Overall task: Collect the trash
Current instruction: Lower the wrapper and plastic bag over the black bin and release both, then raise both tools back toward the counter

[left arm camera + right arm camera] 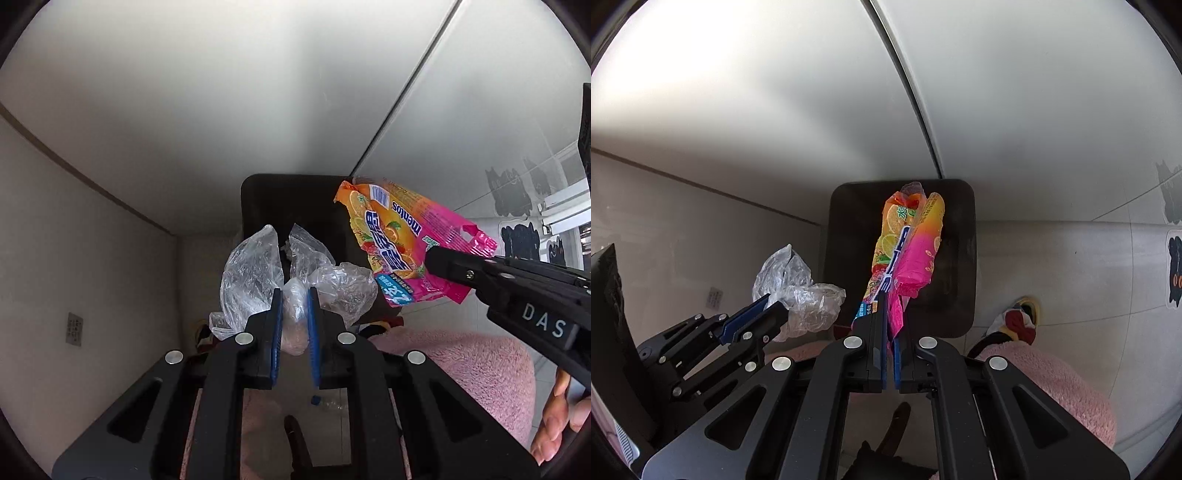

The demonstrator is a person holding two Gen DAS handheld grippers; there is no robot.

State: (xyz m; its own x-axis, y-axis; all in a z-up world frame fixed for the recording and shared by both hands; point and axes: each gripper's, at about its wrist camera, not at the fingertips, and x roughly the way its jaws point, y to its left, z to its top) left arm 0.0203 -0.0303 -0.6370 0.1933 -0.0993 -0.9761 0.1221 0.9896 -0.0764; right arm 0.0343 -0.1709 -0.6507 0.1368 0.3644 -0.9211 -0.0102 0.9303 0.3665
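Note:
My left gripper (pixel 295 295) is shut on a crumpled clear plastic bag (pixel 255 273) and holds it up in front of a dark bin (pixel 266 199). The bag and the left gripper also show in the right wrist view, bag (pixel 801 291), gripper (pixel 764 306), at the left. My right gripper (pixel 892 299) is shut on an orange and pink Mentos candy wrapper (pixel 912 243) and holds it over the open dark bin (pixel 960 258). In the left wrist view the wrapper (pixel 402 243) hangs at the right, pinched by the right gripper (pixel 432 262).
A pink fluffy rug (pixel 1052 384) lies on the tiled floor (pixel 1071 266) at the lower right. A colourful slipper (pixel 1019 317) lies beside the bin. White walls (pixel 184 110) stand behind the bin. Black cat stickers (pixel 509 192) show at the far right.

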